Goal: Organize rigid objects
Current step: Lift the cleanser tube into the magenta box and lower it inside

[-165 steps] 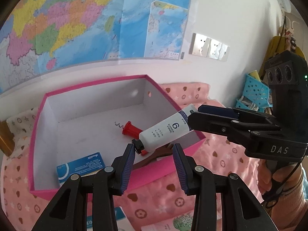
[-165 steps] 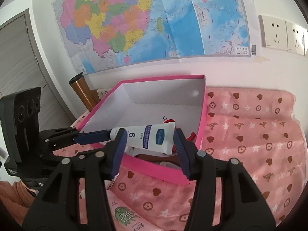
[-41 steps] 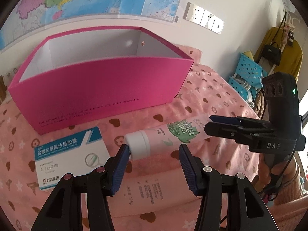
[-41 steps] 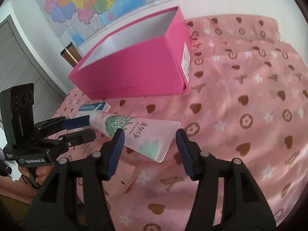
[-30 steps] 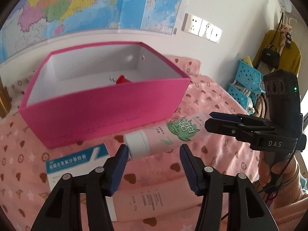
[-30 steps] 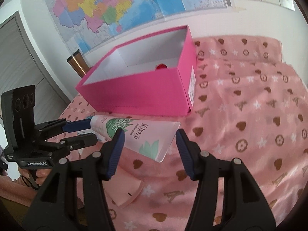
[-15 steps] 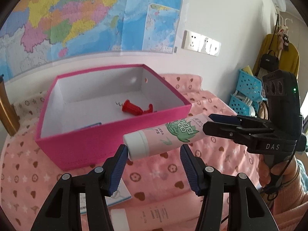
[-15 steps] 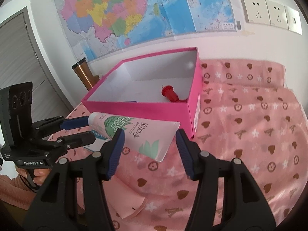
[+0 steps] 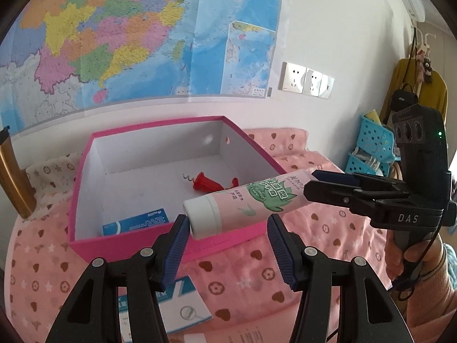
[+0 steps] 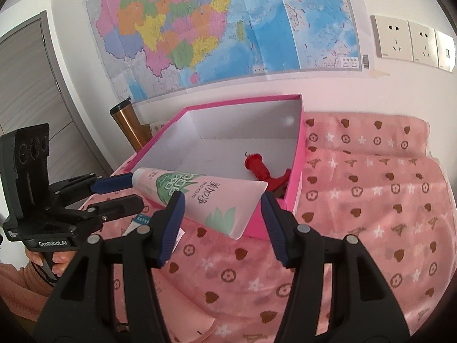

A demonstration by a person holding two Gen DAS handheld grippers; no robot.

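Note:
A pink tube with green leaf print (image 9: 245, 200) hangs in the air over the front rim of the open pink box (image 9: 85, 154). My right gripper (image 10: 221, 214) is shut on the tube's flat end (image 10: 217, 205); it also shows in the left wrist view (image 9: 311, 184). My left gripper (image 9: 228, 228) is shut on the white cap (image 9: 201, 218); it also shows in the right wrist view (image 10: 125, 190). Inside the box lie a red corkscrew (image 9: 207, 183) and a blue-and-white carton (image 9: 134, 224).
A second blue-and-white carton (image 9: 182, 305) and a pink tube (image 9: 228, 337) lie on the pink patterned cloth (image 10: 371, 200) in front of the box. A copper tumbler (image 10: 128, 125) stands left of the box by the wall. Blue baskets (image 9: 371, 148) are at the right.
Both grippers have carried the leaf-print tube up from the cloth and toward the box; it now hangs over the box's front rim. Earlier a white tube went into the box.

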